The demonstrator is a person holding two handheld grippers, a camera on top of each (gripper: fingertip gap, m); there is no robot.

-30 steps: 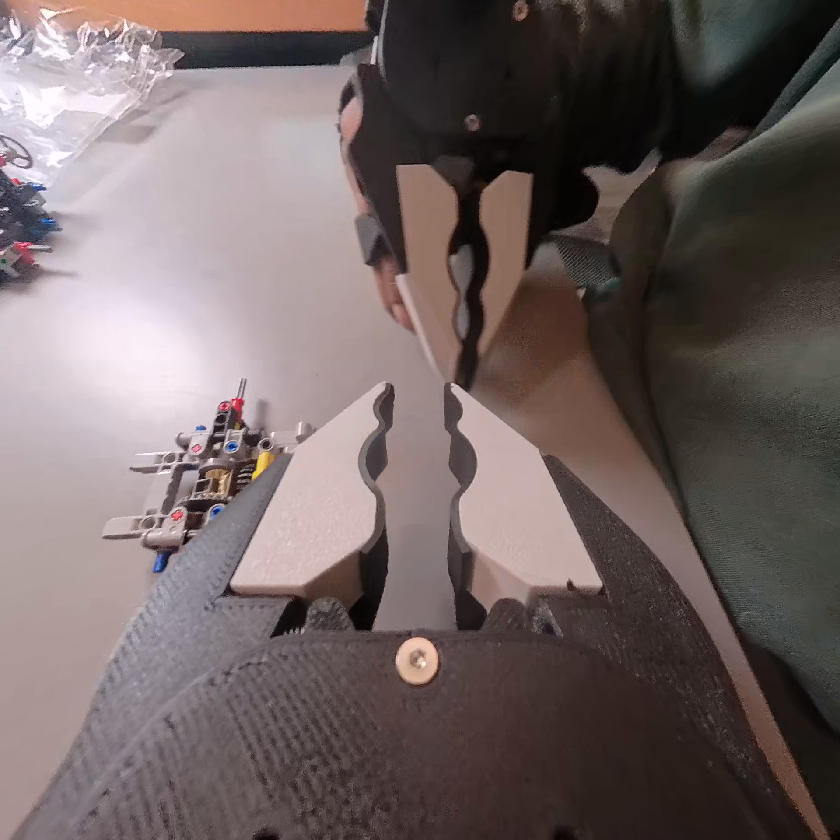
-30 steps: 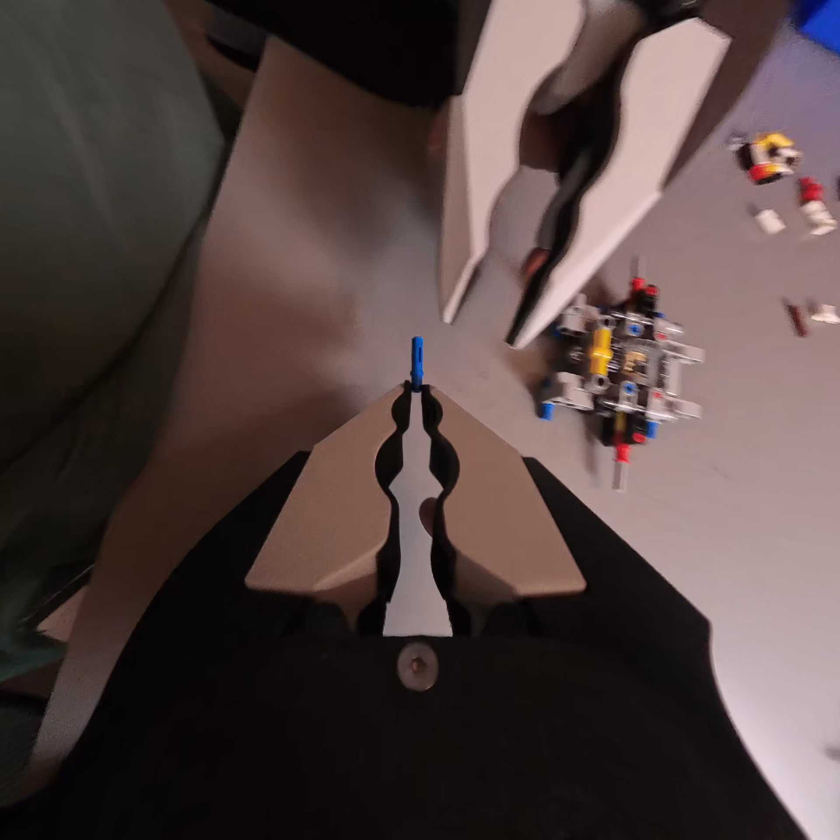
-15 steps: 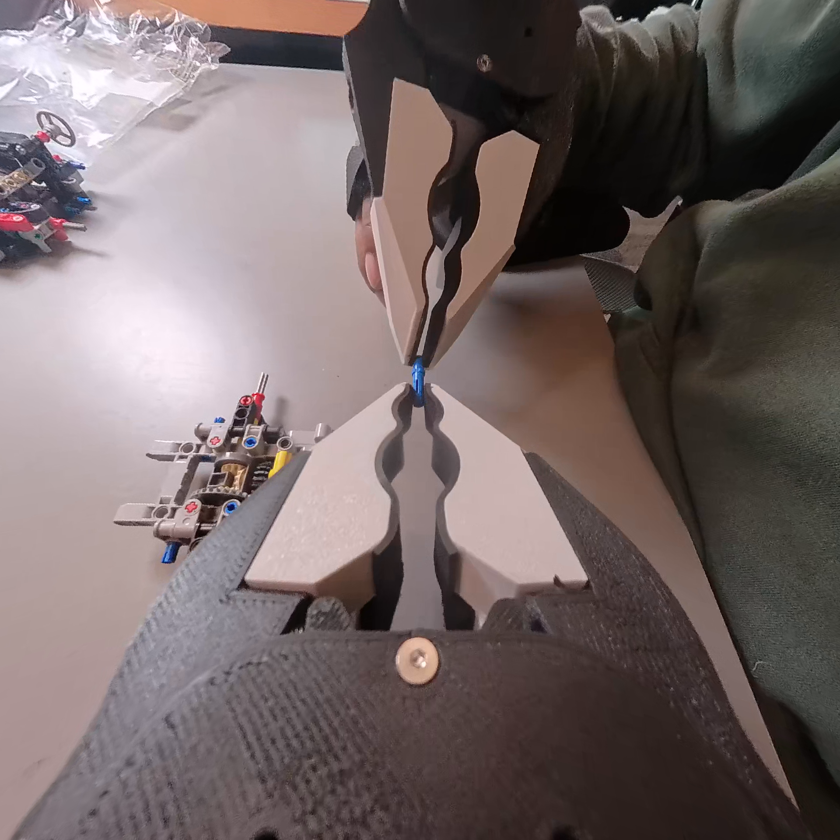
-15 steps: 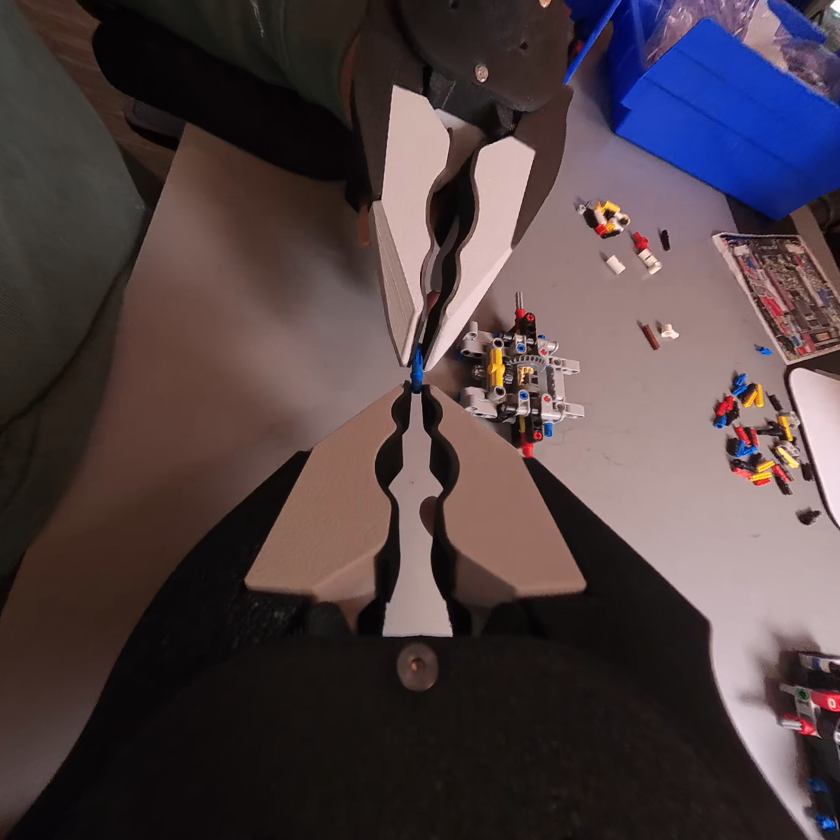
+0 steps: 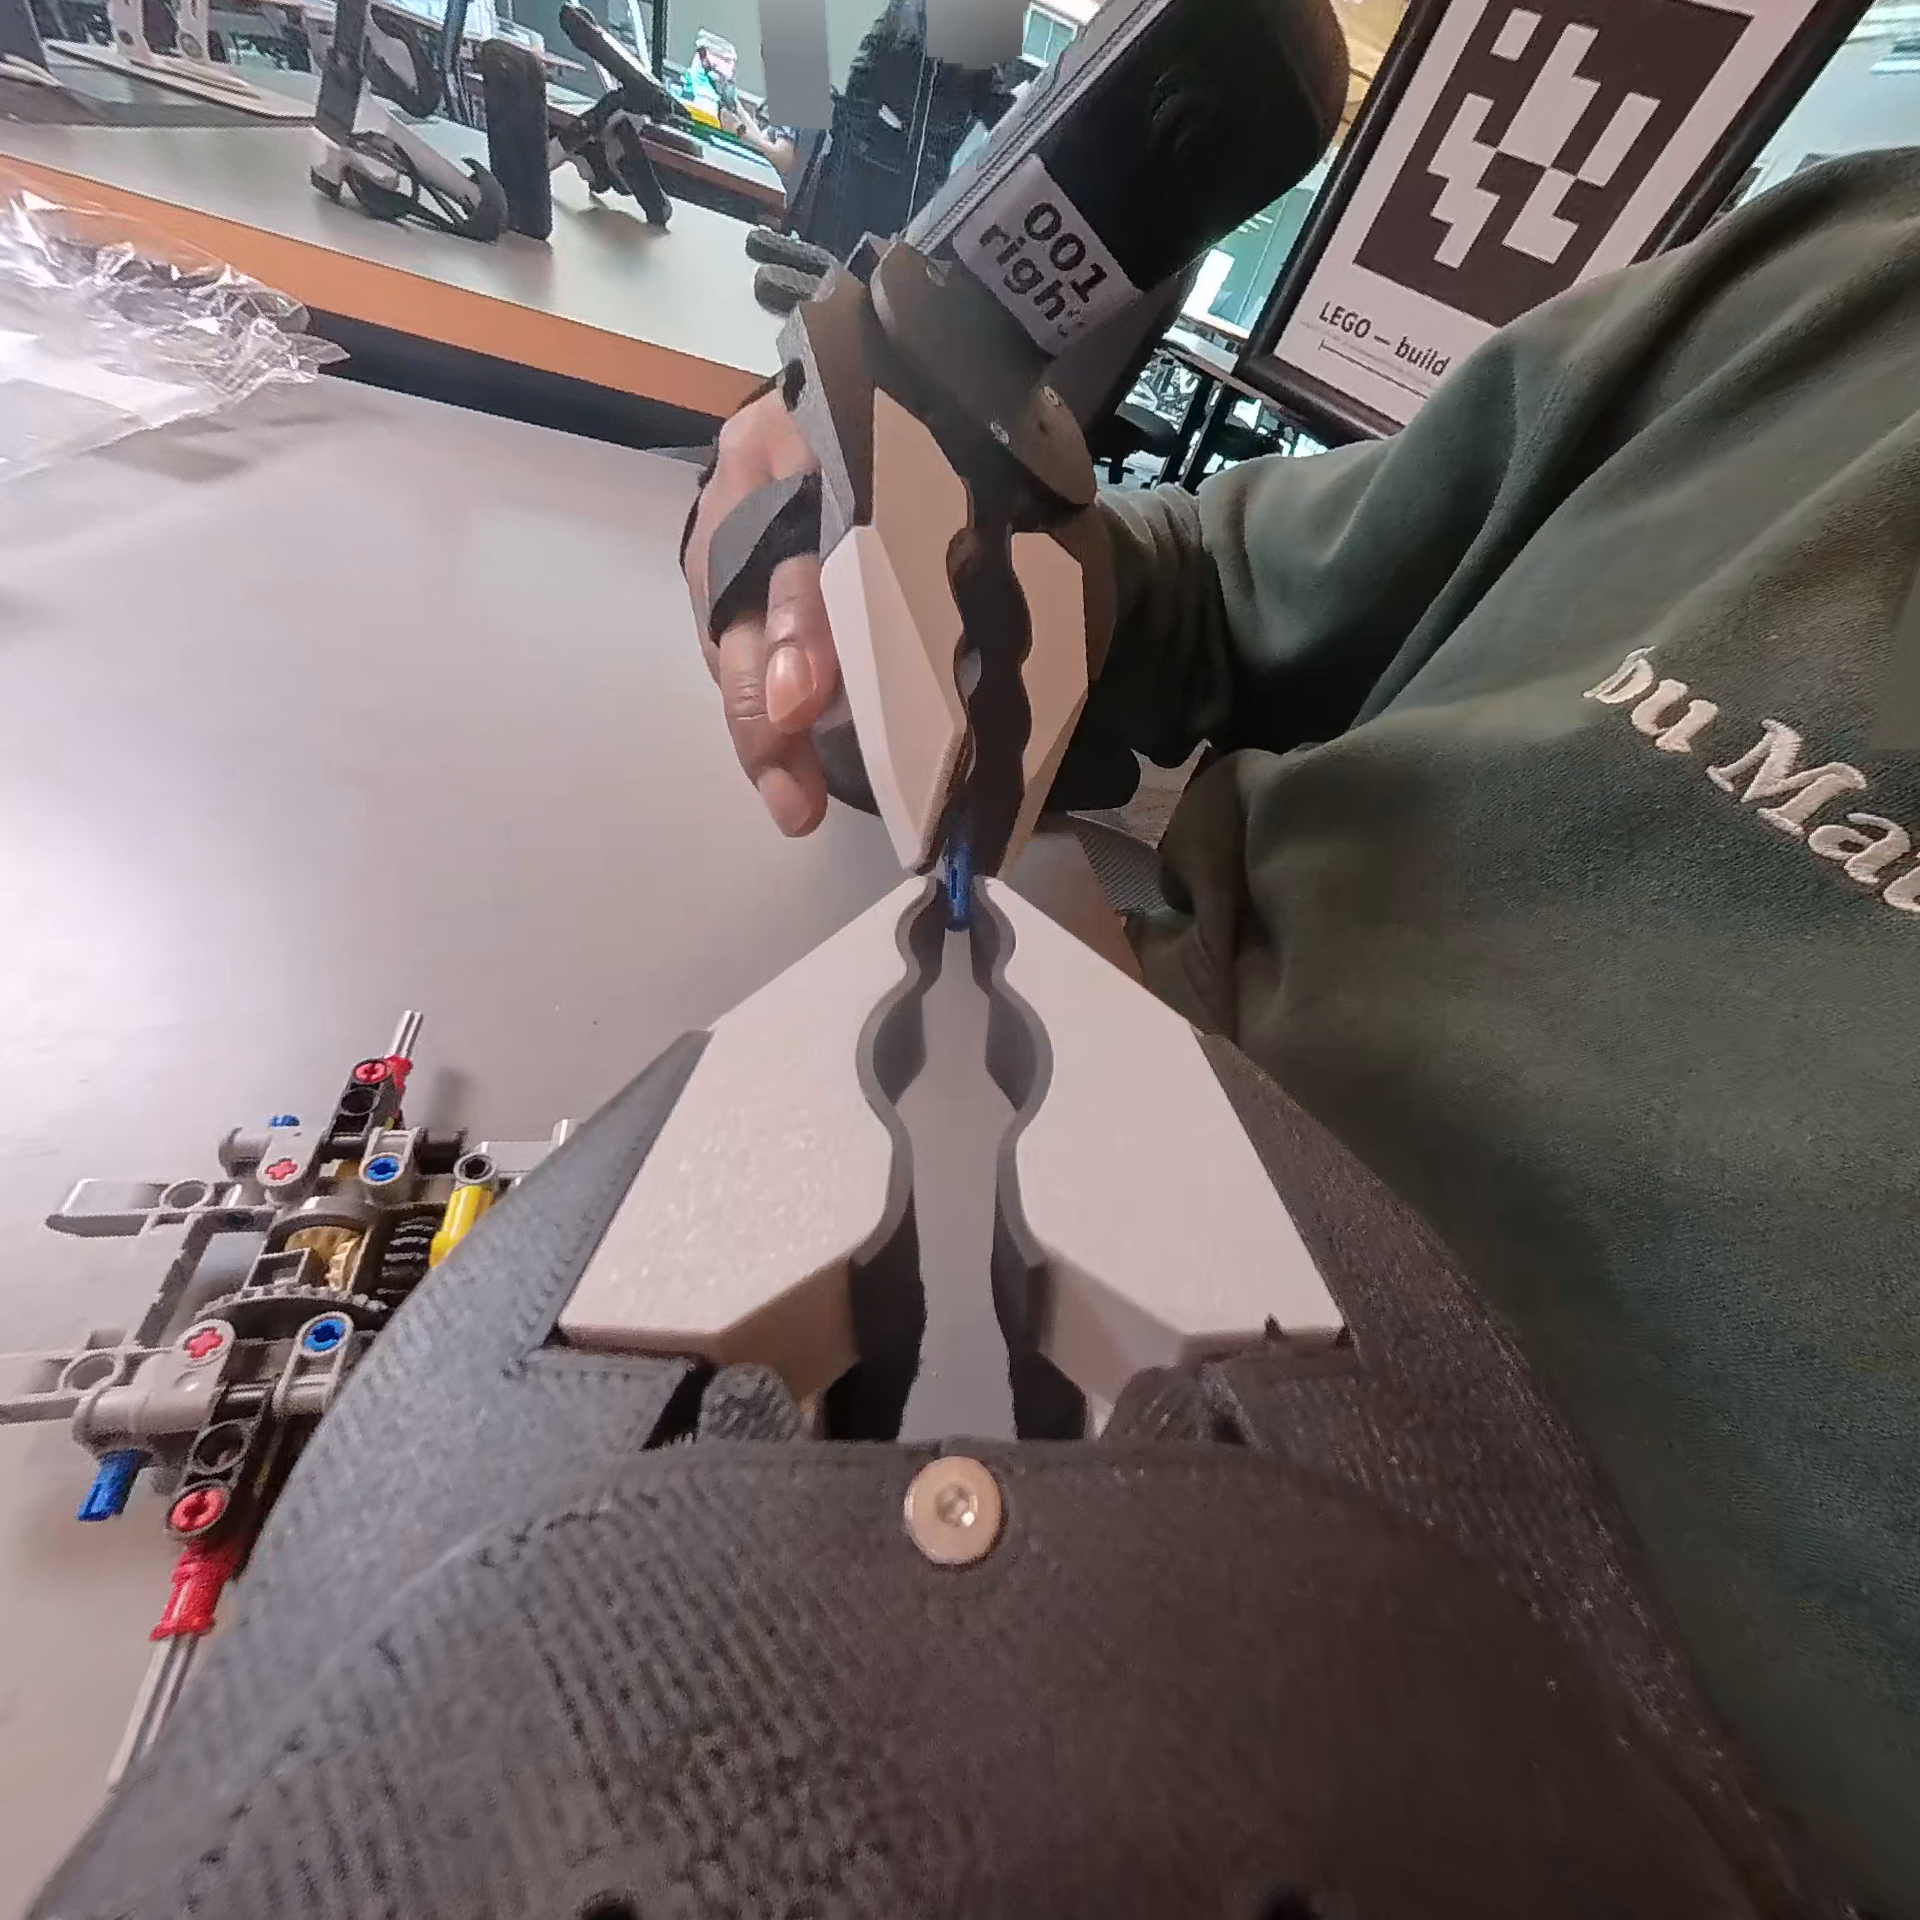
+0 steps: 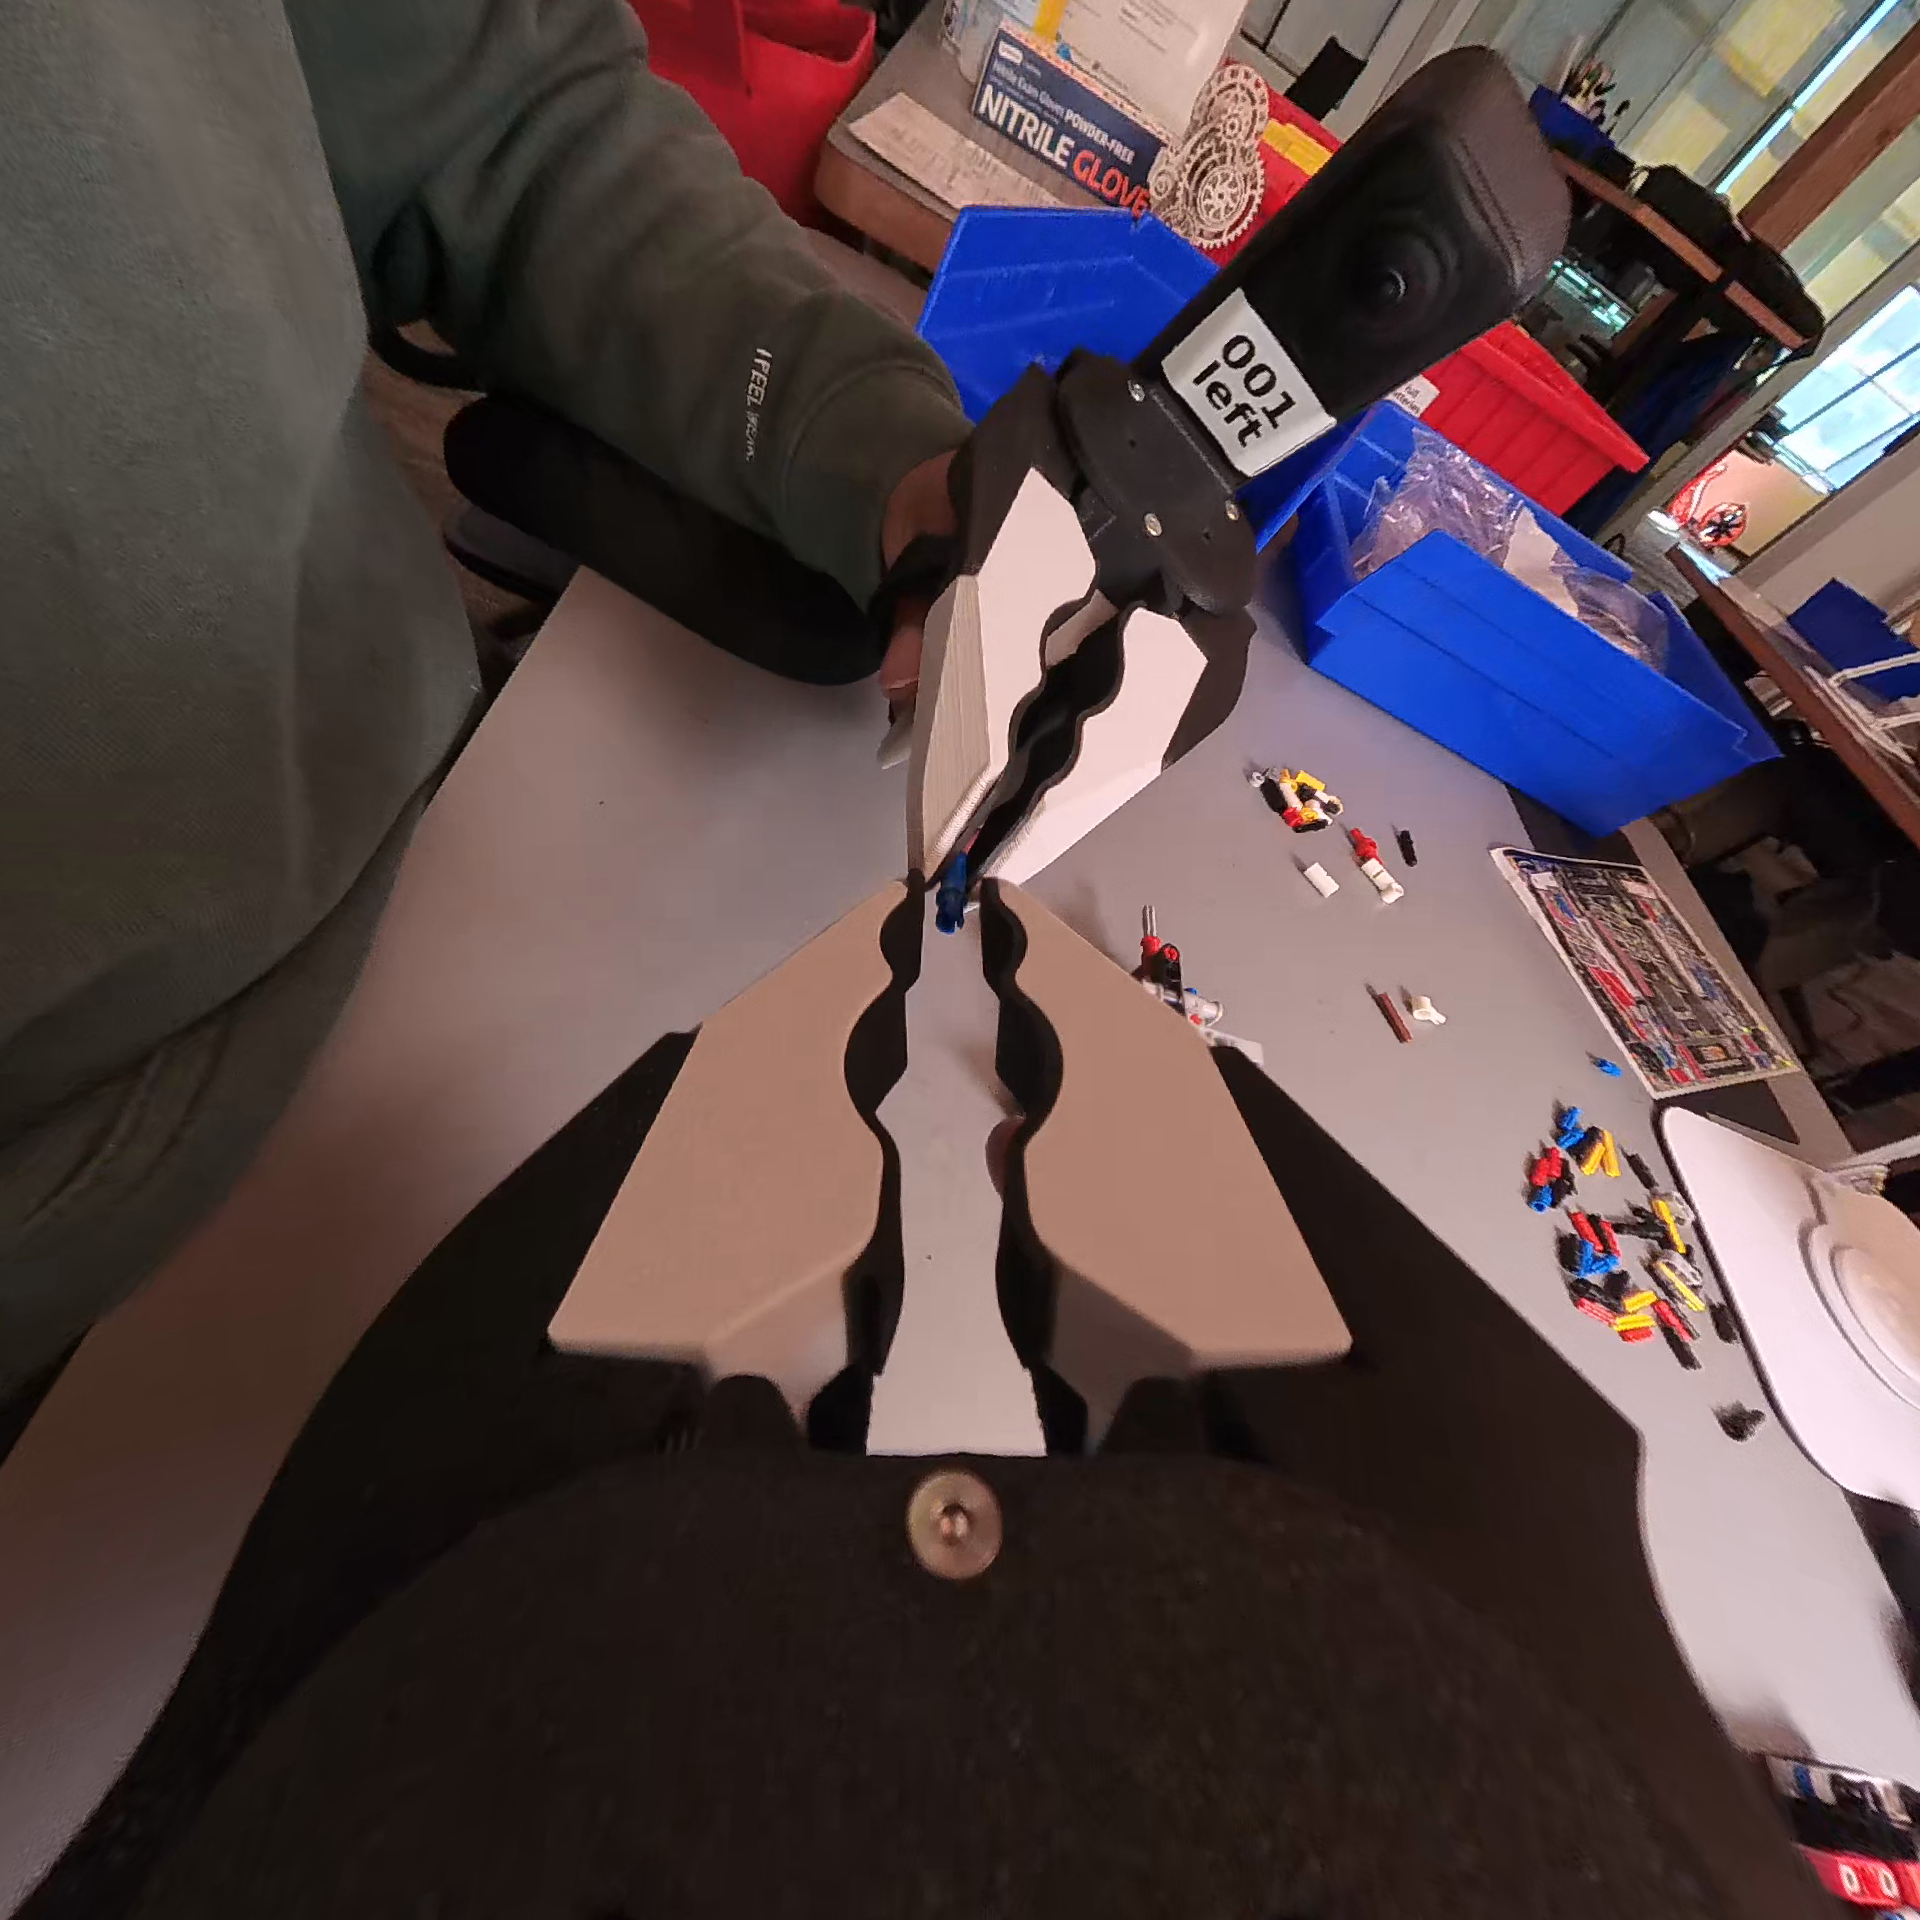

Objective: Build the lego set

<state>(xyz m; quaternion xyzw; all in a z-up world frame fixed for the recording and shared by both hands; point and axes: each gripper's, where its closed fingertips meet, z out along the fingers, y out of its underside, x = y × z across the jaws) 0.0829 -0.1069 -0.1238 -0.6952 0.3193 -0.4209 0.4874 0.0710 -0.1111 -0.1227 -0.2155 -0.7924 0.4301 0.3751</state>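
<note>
1. Left gripper [image 5: 954, 914] pinches the small blue pin [image 5: 957, 883], tips pressed on it, above the desk's [image 5: 364, 727] near edge.
2. Right gripper [image 6: 948, 894] meets it tip to tip, jaws slightly spread, clear of the pin.
3. Grey gear assembly [image 5: 281, 1247] sits just beside.

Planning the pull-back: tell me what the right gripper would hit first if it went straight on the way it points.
The right gripper, fingers apart, points at the left gripper tip to tip. It would likely first meet the blue pin pinched there, then those fingertips.
</note>
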